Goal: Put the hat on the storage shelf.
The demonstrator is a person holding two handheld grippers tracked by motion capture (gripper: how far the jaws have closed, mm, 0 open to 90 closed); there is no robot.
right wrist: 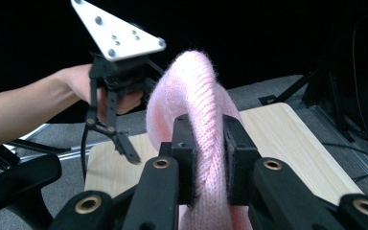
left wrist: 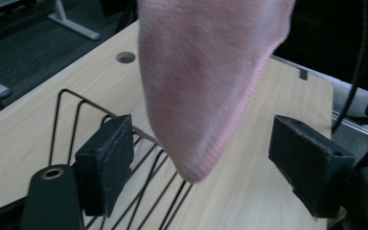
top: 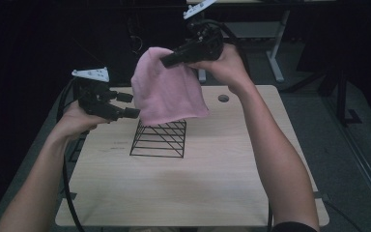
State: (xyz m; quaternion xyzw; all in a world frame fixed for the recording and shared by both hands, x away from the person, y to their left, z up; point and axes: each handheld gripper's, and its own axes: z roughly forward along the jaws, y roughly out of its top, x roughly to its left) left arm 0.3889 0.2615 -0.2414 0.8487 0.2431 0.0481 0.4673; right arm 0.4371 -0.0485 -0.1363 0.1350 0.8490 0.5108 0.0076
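A pink knitted cloth [top: 166, 92] hangs in the air above a black wire rack [top: 158, 139] on the table. My right gripper [top: 165, 61] is shut on the cloth's upper edge, and the knit [right wrist: 199, 120] bulges up between its pads [right wrist: 184, 163]. My left gripper [top: 130, 105] is open at the cloth's lower left edge. In the left gripper view the cloth's hanging corner [left wrist: 199, 96] dangles between the two wide-apart pads [left wrist: 106, 160] without touching them. The rack [left wrist: 100, 139] lies just beyond that gripper.
The light wooden table [top: 198, 193] has a round cable hole [top: 223, 98] at its far right. A white desk leg [top: 275, 58] stands on the dark floor behind. Cables trail off the table's left side.
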